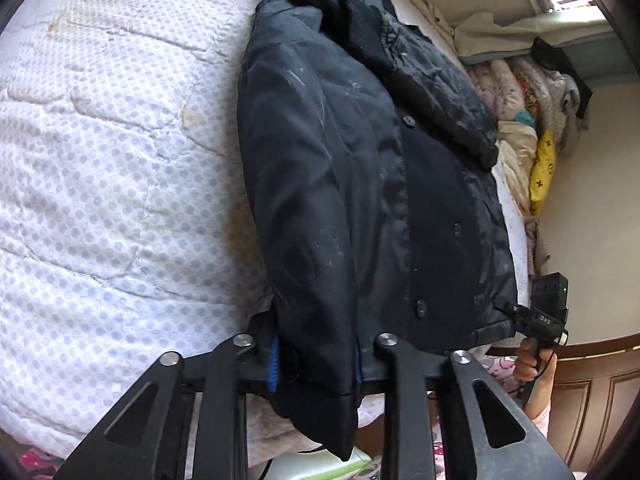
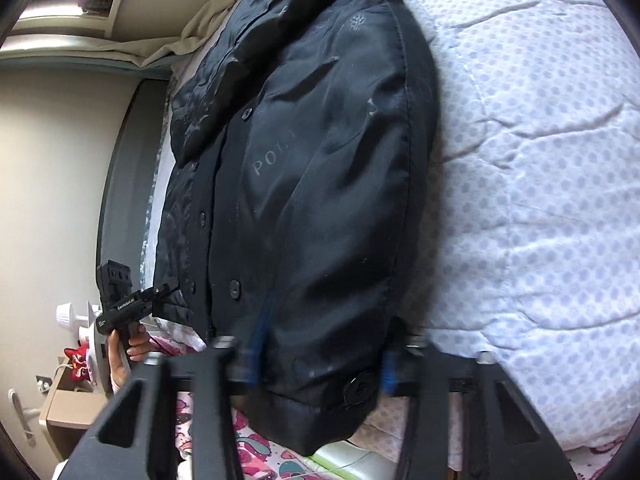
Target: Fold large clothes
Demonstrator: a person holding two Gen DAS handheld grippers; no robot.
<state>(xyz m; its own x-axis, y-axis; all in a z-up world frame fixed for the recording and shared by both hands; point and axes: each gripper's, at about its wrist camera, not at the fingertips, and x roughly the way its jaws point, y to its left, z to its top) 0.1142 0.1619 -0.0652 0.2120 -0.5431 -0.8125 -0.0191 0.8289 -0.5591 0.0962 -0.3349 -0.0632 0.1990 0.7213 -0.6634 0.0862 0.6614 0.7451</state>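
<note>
A large black padded jacket [image 1: 360, 184] lies on a white dotted quilt [image 1: 112, 168], buttons up, sleeves folded over the front. My left gripper [image 1: 316, 364] is shut on the jacket's hem corner, blue pads on either side of the fabric. In the right wrist view the same jacket [image 2: 312, 184] shows grey lettering, and my right gripper [image 2: 318, 368] is shut on the other hem corner near a black button. Each gripper also shows from the other camera: the right one [image 1: 516, 312] and the left one [image 2: 164, 290], both at the hem.
The quilt [image 2: 540, 160] covers the bed beside the jacket. Piled clothes and a yellow cushion [image 1: 542, 172] lie at the bed's far end by a wall. A pink patterned sheet [image 2: 256, 448] and a wooden cabinet [image 1: 592, 404] lie below the bed edge.
</note>
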